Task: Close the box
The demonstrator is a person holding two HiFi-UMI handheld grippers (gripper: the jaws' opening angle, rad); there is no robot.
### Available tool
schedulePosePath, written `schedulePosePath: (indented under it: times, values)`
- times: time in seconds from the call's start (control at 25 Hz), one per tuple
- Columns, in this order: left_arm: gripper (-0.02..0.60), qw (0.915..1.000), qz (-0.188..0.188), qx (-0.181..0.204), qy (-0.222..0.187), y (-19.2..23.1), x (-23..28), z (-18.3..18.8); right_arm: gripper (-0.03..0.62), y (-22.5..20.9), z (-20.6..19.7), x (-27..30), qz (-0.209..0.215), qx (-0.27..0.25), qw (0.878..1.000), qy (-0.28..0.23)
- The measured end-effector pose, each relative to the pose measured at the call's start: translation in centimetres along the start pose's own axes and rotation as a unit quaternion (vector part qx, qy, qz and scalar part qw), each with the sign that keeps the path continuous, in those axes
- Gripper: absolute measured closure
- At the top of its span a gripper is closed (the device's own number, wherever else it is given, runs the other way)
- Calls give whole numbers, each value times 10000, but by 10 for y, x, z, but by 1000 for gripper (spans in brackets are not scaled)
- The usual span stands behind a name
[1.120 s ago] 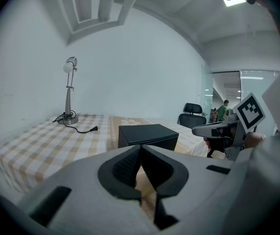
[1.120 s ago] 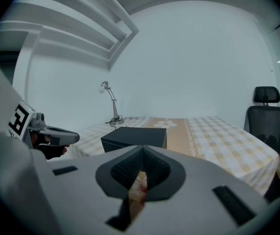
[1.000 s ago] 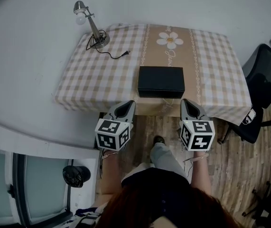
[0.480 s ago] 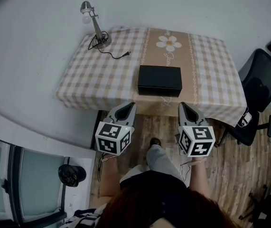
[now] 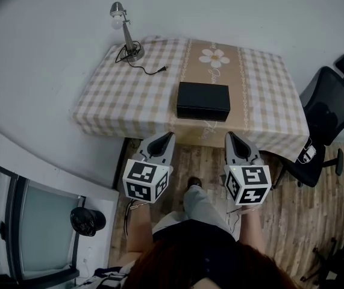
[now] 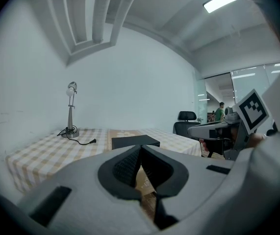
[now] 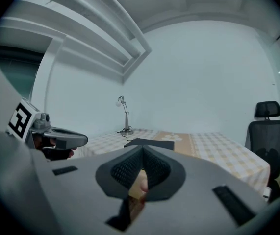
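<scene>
1. The black box (image 5: 203, 101) lies on the desk (image 5: 117, 101) near its front edge, lid flat down. It is well ahead of both pairs of jaws and touched by neither.
2. The left gripper (image 5: 166, 137) and the right gripper (image 5: 231, 136) hang off the desk's front edge, above the wooden floor (image 5: 292, 215). Their tips point toward the desk, one to each side of the box's position.
3. In each gripper view the jaws are pressed together at the tips, with nothing between them.
4. A desk lamp (image 5: 125, 32) stands at the far left corner. Its cable (image 5: 150, 71) trails loose across the checked cloth, well apart from the box.
5. A black office chair (image 5: 331, 107) stands off the desk's right side.
6. Between jaws and box lies only a strip of cloth at the desk's front edge.
7. The person holds both grippers side by side, roughly level, close in front of the body — the left one angled slightly inward.
</scene>
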State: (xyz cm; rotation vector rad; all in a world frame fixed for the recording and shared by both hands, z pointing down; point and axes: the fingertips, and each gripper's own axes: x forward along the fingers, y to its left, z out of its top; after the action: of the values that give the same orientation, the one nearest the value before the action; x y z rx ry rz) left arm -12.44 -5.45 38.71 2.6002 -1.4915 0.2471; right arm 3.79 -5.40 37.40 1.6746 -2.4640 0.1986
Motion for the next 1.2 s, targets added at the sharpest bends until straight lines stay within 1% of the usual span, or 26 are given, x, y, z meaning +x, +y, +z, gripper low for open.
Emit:
schedulePosePath:
  times: [0.16,0.36,0.56,0.76,1.0,1.2]
  values:
    - [554,10000,-3,23,-85,-7,-10,3,577,8,1,-7,25,-86,10000,-31]
    - [554,9997,15,172,-143,-14,-19,10,577,14,2,-17,65,-62,9999,-49]
    - [554,9993,-49,228,-300,-23,-20,19,577,14,8,-22,61,-114,9998,-150]
    - [554,9985,-97,365,-391,-31,-17,25,577,13,15,-20,16,-284,9992,-283]
    - [554,9977,-95,441,-501,-37,-13,35,577,11,21,-22,-9,-586,9976,-375]
    - [554,9975,9,490,-510,-41,-20,38,577,16,27,-34,62,-654,9968,-454]
